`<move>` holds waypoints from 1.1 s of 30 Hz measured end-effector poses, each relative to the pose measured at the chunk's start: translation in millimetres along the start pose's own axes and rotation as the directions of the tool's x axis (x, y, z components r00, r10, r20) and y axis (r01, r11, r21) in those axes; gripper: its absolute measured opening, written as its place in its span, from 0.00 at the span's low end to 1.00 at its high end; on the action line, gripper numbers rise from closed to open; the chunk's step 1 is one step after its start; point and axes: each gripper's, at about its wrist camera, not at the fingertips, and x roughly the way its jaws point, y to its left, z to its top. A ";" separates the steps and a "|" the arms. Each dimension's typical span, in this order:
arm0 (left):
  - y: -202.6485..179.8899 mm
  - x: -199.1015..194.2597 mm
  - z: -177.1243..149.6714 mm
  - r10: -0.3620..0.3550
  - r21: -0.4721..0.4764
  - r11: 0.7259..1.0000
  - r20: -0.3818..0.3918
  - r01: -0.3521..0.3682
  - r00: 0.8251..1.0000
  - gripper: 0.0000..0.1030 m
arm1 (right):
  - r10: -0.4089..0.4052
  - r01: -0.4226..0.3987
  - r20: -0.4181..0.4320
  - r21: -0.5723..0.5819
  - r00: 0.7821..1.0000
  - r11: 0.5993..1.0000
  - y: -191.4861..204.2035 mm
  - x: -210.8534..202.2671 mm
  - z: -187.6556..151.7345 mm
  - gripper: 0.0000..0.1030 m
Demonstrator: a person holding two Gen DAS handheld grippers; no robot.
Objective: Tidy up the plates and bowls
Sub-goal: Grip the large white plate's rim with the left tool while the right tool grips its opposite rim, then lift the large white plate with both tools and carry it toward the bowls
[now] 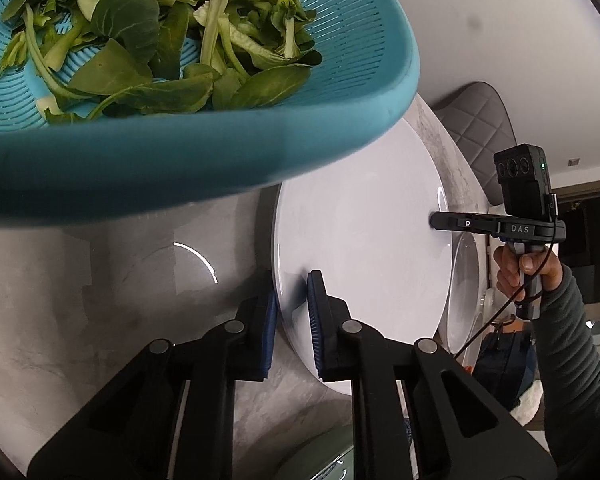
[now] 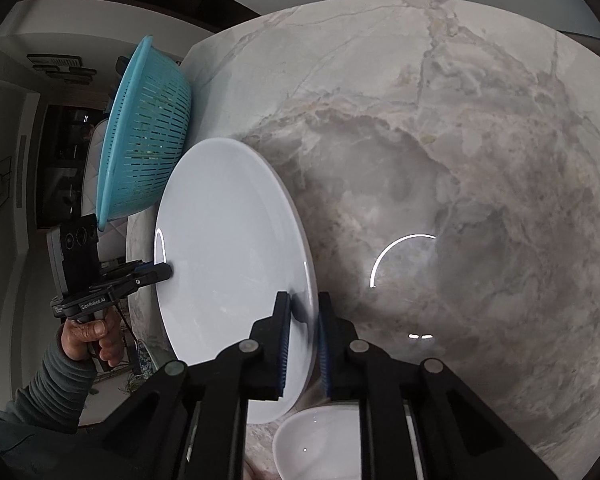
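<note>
We have each tool, left tool at nine o'clock, right tool at three, clenched on the plate, rim steadied for lifting

Grey-veined marble tabletop, quilted grey chair beyond, pale wall behind.

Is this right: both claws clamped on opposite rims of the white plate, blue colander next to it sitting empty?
Not quite. The blue colander isn't empty: the left wrist view shows it full of leafy greens. The rest holds: the left claw and right claw are each clamped on opposite rims of the white plate.
</note>
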 end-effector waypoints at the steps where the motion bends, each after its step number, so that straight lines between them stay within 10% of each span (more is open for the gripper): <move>1: -2.1 0.1 0.2 0.011 0.004 1.000 0.000 -0.011 1.000 0.13 | -0.008 0.008 0.002 0.000 1.000 1.000 0.9 -0.2 -0.4 0.15; 33: -24.5 -2.9 17.8 0.000 0.009 1.000 -0.010 0.000 1.000 0.12 | -0.053 0.047 0.063 0.082 0.997 0.996 1.4 -24.4 -7.1 0.16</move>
